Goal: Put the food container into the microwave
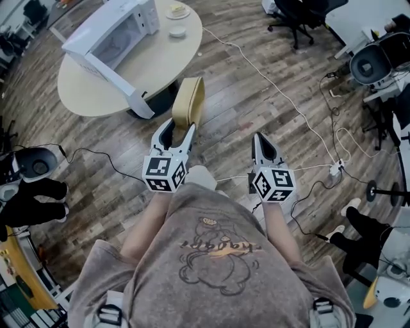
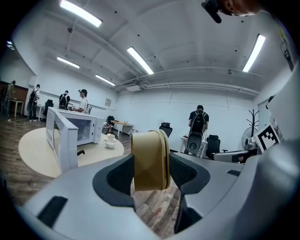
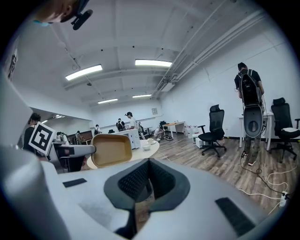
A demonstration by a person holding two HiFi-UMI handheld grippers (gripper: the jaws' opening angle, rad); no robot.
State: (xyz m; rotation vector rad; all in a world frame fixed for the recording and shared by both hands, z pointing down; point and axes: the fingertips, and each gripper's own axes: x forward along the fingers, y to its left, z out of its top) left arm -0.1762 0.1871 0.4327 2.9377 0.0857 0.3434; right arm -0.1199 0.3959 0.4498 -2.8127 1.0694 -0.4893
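My left gripper (image 1: 181,130) is shut on a tan food container (image 1: 188,100), held on edge above the wooden floor. In the left gripper view the food container (image 2: 149,161) stands clamped between the two dark pads. The right gripper (image 1: 262,141) is shut with nothing between its jaws; from the right gripper view the food container (image 3: 110,150) shows at the left. A white microwave (image 1: 114,37) with its door swung open sits on the round beige table (image 1: 166,59) ahead and to the left; the microwave (image 2: 70,131) is also in the left gripper view.
Small bowls (image 1: 177,30) stand on the table beside the microwave. A white cable (image 1: 275,90) runs across the floor to a power strip (image 1: 335,170). Office chairs (image 1: 301,14) stand far right. A person's legs (image 1: 29,198) are at the left.
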